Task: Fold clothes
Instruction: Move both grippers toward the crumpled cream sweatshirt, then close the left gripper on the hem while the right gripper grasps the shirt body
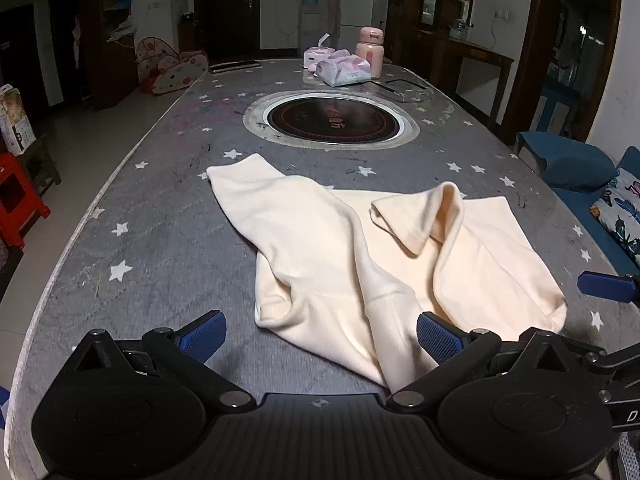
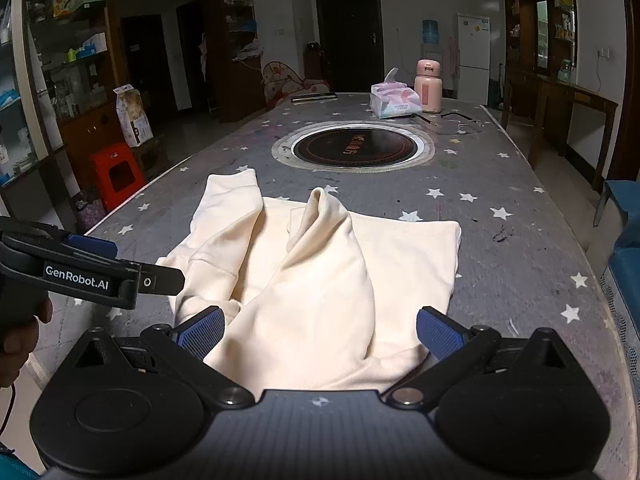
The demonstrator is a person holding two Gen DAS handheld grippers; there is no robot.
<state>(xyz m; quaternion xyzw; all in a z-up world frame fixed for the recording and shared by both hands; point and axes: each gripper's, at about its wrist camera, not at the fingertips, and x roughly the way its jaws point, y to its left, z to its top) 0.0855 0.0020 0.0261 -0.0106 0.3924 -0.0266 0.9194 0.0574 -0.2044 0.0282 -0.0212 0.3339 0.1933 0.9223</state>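
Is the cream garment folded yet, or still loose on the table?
Still loose. The cream garment lies rumpled on the table, both sleeves crossing over the body unevenly. Both grippers are open, holding nothing.

White lettering "GenRobot.AI" stands on the side of the black left gripper [image 2: 96, 258] seen in the right wrist view. The round black cooktop [image 2: 353, 148] set into the desk bears reddish characters too blurred to read.
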